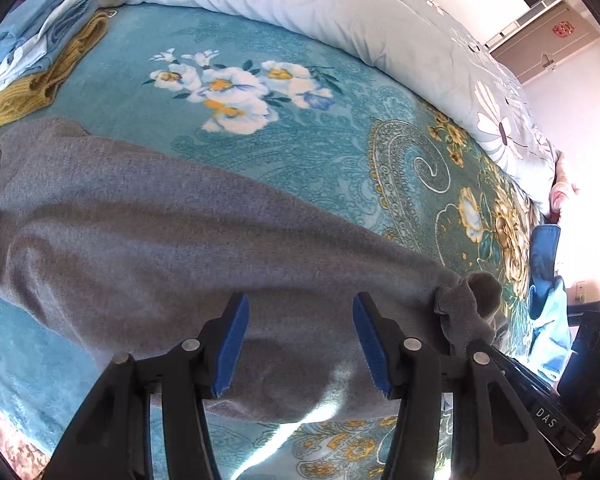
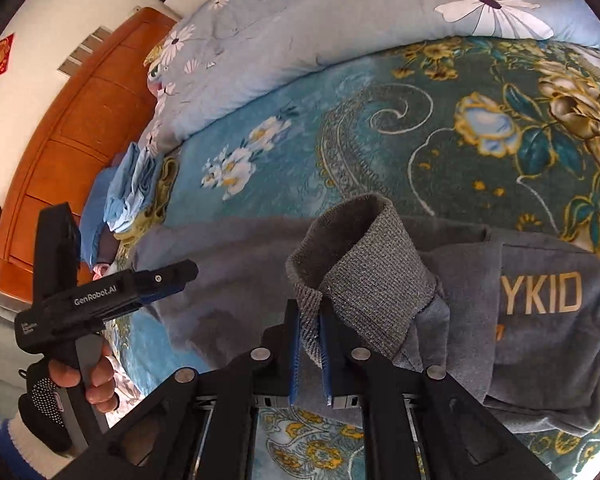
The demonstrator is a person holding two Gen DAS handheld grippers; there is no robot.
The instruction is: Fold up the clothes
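right gripper (image 2: 309, 354) pinching sweatshirt cuff (image 2: 364, 276)

One grey sweatshirt (image 2: 540, 320) lies on one bed (image 1: 260, 152). One stack of folded clothes (image 1: 32, 52) sits at its far corner. One flowered quilt (image 1: 340, 12) is there, and two grippers: left (image 1: 300, 344), right (image 2: 308, 356).
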